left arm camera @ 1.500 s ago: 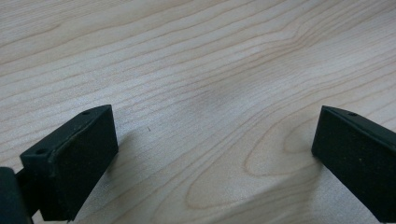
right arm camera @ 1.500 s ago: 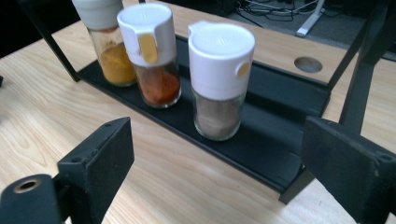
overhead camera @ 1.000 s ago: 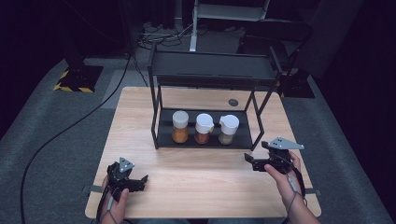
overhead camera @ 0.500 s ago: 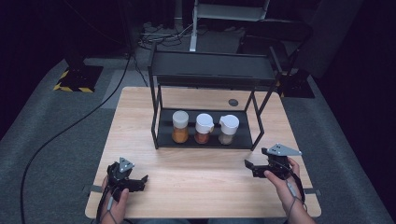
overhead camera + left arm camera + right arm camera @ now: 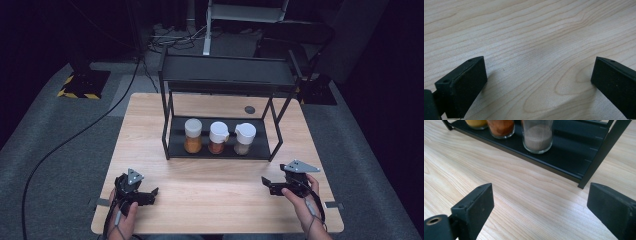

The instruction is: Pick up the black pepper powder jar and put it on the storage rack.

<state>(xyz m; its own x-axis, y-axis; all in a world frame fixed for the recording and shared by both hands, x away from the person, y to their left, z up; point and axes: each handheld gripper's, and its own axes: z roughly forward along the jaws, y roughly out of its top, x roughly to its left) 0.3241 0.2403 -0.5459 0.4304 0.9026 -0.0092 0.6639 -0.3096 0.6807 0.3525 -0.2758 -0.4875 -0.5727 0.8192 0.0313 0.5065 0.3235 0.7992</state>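
Dark room, grey carpet, cables on the floor behind a pale wood table (image 5: 150,125). Black two-tier rack (image 5: 225,75) stands mid-table. On its lower shelf, a row of three jars: orange jar (image 5: 193,136) at the rack's left end, red-brown jar (image 5: 218,138) in the middle, beige jar (image 5: 244,139) toward the rack's right.

Left hand-held gripper (image 5: 149,194) rests low in front of the rack, off its left corner, jaws spread wide over bare wood, nothing between them. Right hand-held gripper (image 5: 267,184) sits in front of the rack's right leg (image 5: 599,157); its jaws have just been opening and stand spread, empty, aimed at the beige jar (image 5: 537,136).

Risks, as judged from here:
- Rack's right leg stands close to the line of approach; a jaw could clip it and shift the whole rack.
- Jars stand close together; a wide jaw could knock the red-brown jar (image 5: 500,127) while closing on the beige one.
- Top shelf hangs low over the lids, so lifting straight up could strike it.
- Smooth glass may slip in a shallow grip.
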